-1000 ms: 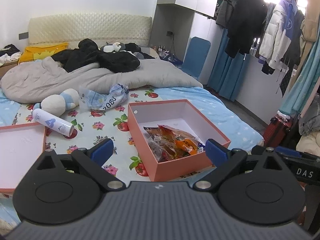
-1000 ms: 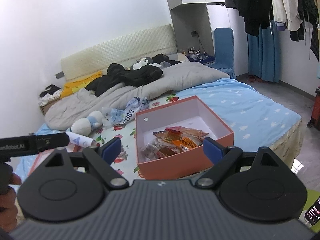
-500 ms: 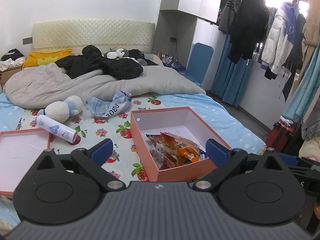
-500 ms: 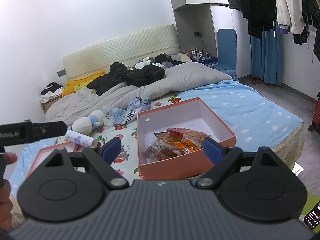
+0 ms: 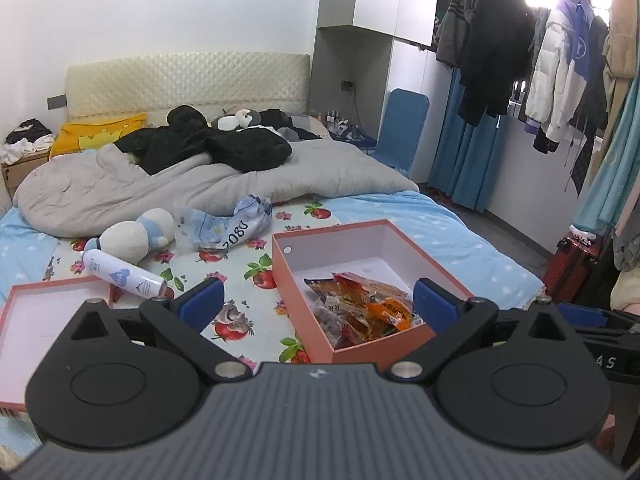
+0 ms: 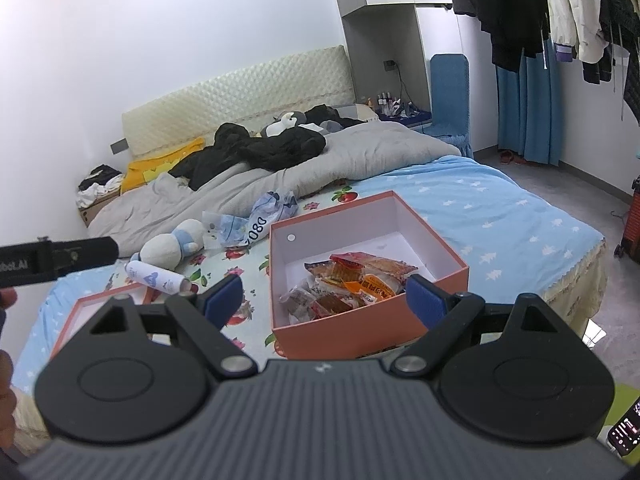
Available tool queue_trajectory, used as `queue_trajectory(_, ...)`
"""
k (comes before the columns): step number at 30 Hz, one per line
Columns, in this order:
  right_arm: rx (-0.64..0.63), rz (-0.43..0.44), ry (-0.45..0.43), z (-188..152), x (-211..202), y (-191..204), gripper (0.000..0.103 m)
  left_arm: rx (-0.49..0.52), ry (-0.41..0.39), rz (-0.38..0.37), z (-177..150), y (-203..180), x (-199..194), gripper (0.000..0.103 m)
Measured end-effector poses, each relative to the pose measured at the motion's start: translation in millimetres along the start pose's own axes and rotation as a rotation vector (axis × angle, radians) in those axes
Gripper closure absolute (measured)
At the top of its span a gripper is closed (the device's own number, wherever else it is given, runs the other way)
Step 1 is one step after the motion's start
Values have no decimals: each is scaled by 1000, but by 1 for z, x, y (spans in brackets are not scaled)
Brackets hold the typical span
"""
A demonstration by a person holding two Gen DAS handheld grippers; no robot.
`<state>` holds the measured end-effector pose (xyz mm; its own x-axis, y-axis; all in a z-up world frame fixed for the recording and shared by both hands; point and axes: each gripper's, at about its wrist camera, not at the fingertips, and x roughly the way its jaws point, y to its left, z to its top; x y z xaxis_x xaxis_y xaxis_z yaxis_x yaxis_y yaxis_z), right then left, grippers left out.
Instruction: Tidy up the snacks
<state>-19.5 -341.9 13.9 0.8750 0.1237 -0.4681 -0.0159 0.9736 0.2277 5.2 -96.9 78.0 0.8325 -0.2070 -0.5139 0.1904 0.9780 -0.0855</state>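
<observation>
The snacks (image 5: 360, 304) already lie heaped in the near corner of the open pink box (image 5: 298, 280) on the bed (image 5: 460, 232), so the gathering looks mostly done. The box lid (image 5: 36, 320) lies well apart to the left, beside a white spray can (image 5: 122, 278); closing the box seems to be what is left. The left hand-held gripper (image 5: 316, 300) and right hand-held gripper (image 6: 322, 294) both hover spread wide, grasping nothing.

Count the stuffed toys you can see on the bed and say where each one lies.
2. A white and blue stuffed toy lies on the floral sheet beside the spray can; a grey and white one rests near the headboard among dark clothes. Others may be hidden under the bedding.
</observation>
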Motion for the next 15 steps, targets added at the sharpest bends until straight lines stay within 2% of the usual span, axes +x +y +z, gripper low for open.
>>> queue_trajectory(15, -32, -2, 3, 1, 16, 9, 13, -37, 69, -13, -8, 15, 27, 1)
